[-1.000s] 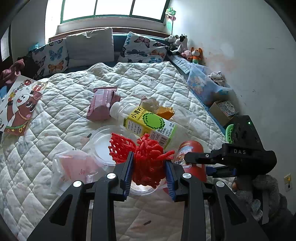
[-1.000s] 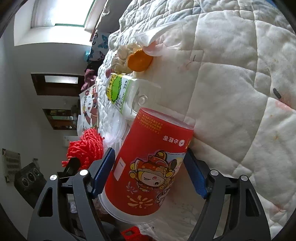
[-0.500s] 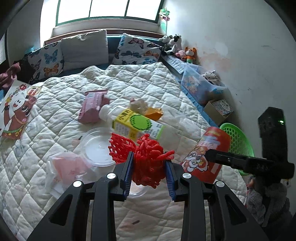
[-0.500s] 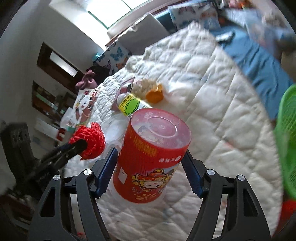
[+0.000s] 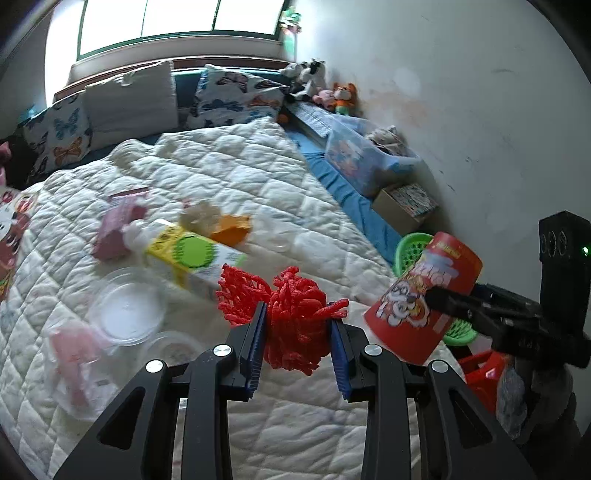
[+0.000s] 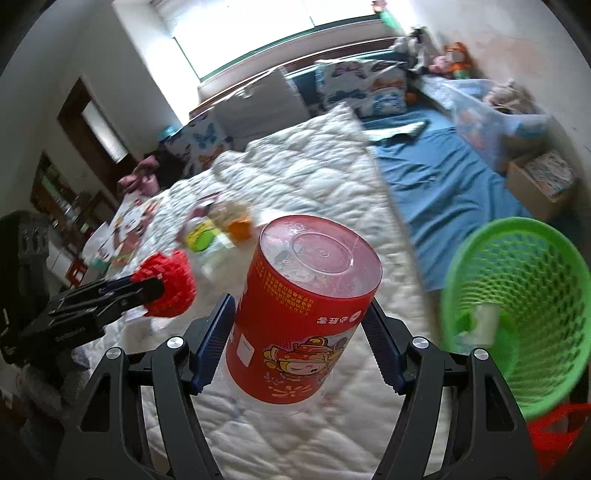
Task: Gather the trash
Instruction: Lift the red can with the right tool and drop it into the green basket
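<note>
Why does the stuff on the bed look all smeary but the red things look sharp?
Left wrist view: the red mesh rides with the left gripper, so it's sharp; the bottle smears. Right wrist view: the red can is crisp, the green basket blurred, the window glares white.

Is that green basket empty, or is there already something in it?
Not empty: the green basket already holds a pale, blurry piece near its bottom; what it is, cannot tell.

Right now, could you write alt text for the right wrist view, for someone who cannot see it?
The right gripper holds a red canister with a clear lid above a white quilted bed, beside a green mesh basket on its right. At left, the left gripper clutches a red mesh bundle, and more litter lies on the quilt behind.
</note>
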`<action>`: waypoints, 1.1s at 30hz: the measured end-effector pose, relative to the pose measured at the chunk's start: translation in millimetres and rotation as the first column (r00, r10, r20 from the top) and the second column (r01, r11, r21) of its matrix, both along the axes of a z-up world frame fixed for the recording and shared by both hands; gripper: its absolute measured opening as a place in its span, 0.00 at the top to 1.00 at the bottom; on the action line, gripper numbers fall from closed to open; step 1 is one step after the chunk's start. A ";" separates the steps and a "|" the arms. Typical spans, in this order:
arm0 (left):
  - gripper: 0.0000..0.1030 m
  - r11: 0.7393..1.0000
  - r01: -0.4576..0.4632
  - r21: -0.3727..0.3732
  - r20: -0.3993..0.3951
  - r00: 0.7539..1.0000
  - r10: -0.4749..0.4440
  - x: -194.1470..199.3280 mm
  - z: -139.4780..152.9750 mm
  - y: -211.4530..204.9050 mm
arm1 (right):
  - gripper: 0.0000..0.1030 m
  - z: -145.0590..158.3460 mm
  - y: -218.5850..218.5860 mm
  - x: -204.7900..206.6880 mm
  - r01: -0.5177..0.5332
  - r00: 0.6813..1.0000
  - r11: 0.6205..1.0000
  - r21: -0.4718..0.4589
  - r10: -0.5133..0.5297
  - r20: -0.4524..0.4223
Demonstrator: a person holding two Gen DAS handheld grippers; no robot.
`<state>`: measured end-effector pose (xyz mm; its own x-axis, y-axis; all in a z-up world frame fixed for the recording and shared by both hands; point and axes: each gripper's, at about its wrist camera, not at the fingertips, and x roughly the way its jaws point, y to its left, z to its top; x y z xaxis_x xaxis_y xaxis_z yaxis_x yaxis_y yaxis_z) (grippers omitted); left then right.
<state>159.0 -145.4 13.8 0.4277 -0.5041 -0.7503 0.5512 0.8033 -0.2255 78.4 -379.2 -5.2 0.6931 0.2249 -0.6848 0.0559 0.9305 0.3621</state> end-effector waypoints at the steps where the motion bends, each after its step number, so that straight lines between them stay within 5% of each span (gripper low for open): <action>1: 0.70 1.000 0.012 0.001 0.001 1.000 -0.012 -1.3 0.4 -7.3 | 0.33 0.1 -11.9 -3.6 0.024 1.000 1.000 -0.004 -0.024 0.000; 15: 0.70 0.986 0.167 0.025 -0.006 0.986 -0.167 -22.8 -2.1 -107.7 | 0.32 -31.4 -124.7 -39.2 0.280 0.957 0.941 -0.190 -0.290 -0.024; 23: 0.70 0.968 0.243 0.058 -0.014 0.970 -0.243 -35.2 -7.2 -159.6 | 0.32 -73.4 -165.0 -46.3 0.338 0.929 0.920 -0.199 -0.360 -0.086; 33: 0.70 0.949 0.308 0.071 -0.047 0.951 -0.305 -46.2 -20.2 -214.6 | 0.32 -84.3 -185.7 -59.6 0.368 0.916 0.912 -0.181 -0.389 -0.098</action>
